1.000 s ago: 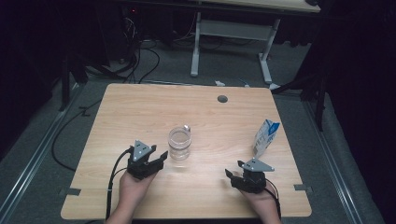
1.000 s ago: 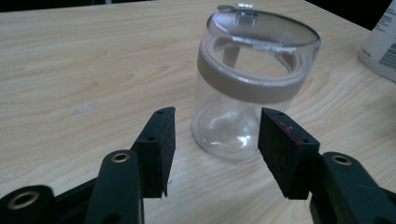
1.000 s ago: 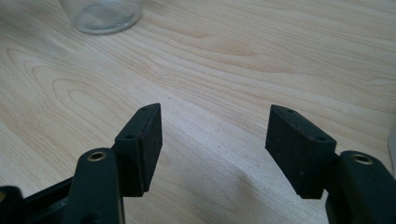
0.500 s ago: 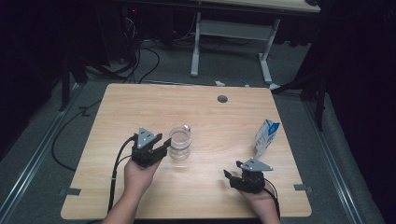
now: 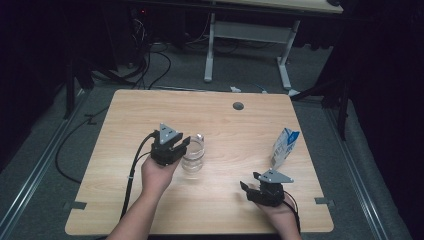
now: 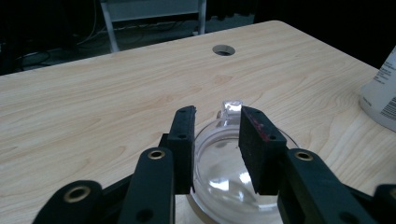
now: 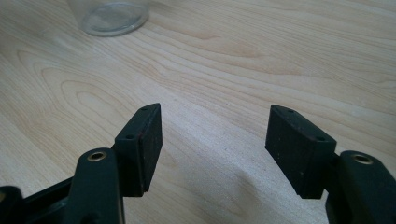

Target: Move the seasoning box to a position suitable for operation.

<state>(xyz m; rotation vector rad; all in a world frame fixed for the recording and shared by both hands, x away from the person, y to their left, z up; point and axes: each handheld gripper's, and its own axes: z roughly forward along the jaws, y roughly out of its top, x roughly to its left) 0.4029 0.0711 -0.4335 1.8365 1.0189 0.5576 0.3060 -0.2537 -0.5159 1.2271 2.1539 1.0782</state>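
A clear glass jar [image 5: 193, 155] stands upright near the middle of the wooden table [image 5: 150, 110], mouth open; whether it holds liquid cannot be told through the glass. The left gripper [image 5: 176, 146] is at the jar's left side, just above its rim. In the left gripper view the jar [image 6: 224, 186] sits below and between the two black jaws, which have just been closing and stand a narrow gap apart over the rim; whether the pads already press on the glass cannot be told.

A white and blue carton [image 5: 285, 148] stands upright toward the table's right edge, well apart from the jar. In the left gripper view the carton [image 6: 380, 93] shows small dark print on its white side, too small to read.

The right gripper [image 5: 261, 189] rests low on the table near the front edge, just in front of the carton. Its jaws stand wide apart with bare wood between them, and the jar's base [image 7: 109, 16] shows far ahead in the right gripper view.

Bare wood lies open between jar and carton, and across the far half up to a round cable hole [image 5: 238, 106]
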